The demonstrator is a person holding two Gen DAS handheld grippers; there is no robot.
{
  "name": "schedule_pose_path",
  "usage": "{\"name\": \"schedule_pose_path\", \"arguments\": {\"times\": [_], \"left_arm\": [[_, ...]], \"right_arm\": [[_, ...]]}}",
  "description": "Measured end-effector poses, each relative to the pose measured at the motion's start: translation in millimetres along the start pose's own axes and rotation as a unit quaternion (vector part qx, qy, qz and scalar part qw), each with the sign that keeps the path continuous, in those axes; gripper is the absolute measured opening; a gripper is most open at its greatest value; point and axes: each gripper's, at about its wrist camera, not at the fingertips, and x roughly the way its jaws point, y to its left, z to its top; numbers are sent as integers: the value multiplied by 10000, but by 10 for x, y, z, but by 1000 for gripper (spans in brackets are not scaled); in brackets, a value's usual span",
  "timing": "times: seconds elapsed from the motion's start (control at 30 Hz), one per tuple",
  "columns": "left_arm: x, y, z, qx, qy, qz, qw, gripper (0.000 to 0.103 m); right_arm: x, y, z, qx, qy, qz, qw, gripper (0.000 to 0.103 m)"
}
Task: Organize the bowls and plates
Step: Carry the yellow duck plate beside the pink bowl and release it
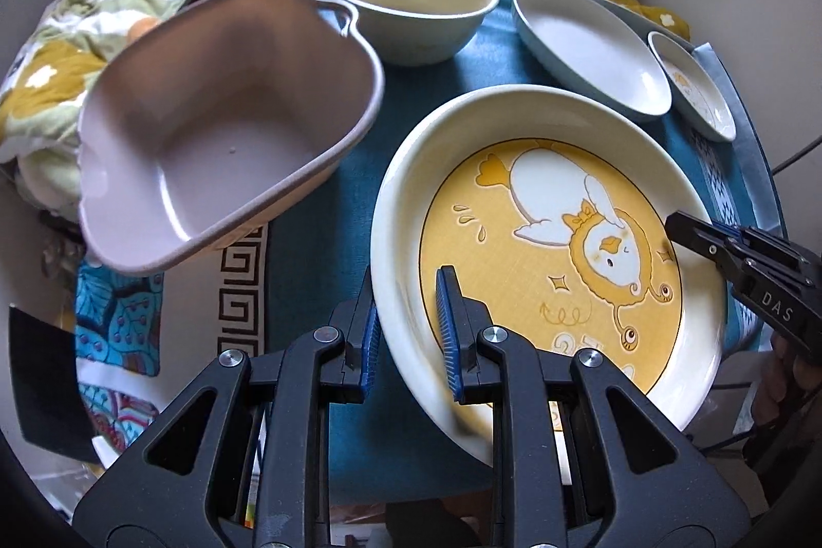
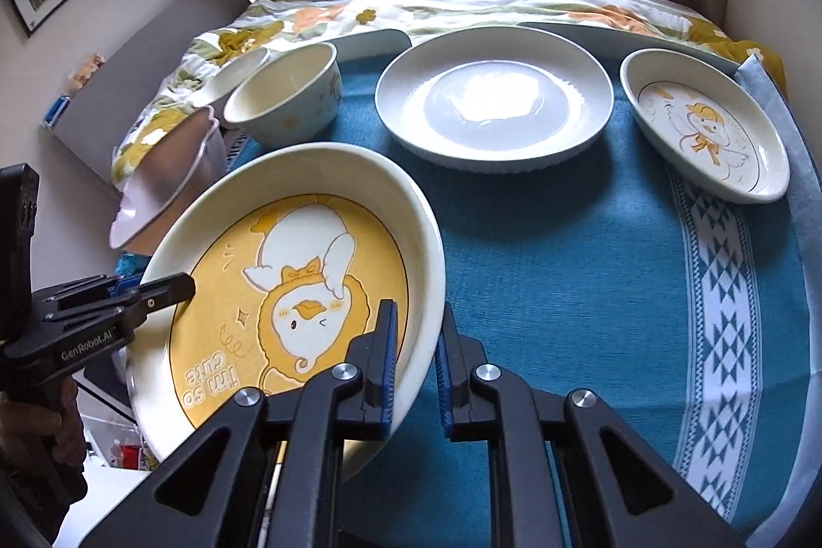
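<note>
Both grippers clench opposite rims of the yellow duck plate (image 1: 544,250), held tilted above the blue cloth (image 2: 565,265): the left gripper (image 1: 408,332) at the plate's 7 o'clock edge, the right gripper (image 2: 416,368) at its 5 o'clock edge in its own view. A pink bowl (image 1: 226,127) leans at 10 o'clock. Beyond, toward 12, sit two cream bowls (image 1: 411,3), a white plate (image 2: 496,98) and a small duck plate (image 2: 704,132).

Duck plate (image 2: 287,291) nearest; bowl (image 2: 285,101) behind; wide plate (image 2: 493,106) right.
</note>
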Motion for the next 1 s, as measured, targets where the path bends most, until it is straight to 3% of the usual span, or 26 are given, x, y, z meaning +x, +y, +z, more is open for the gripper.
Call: {"name": "schedule_pose_path", "arguments": {"times": [0.33,0.73,1.0], "left_arm": [[160,61,-27,329,-166,-60,9993,18],[183,9,-21,134,-110,-30,9998,18],[51,-32,-31,159,-147,404,9989,19]], "right_arm": [[128,-34,-50,164,-30,-126,9998,13],[147,24,-17,184,90,-213,9996,13],[115,-104,1,467,126,-56,9988,13]]}}
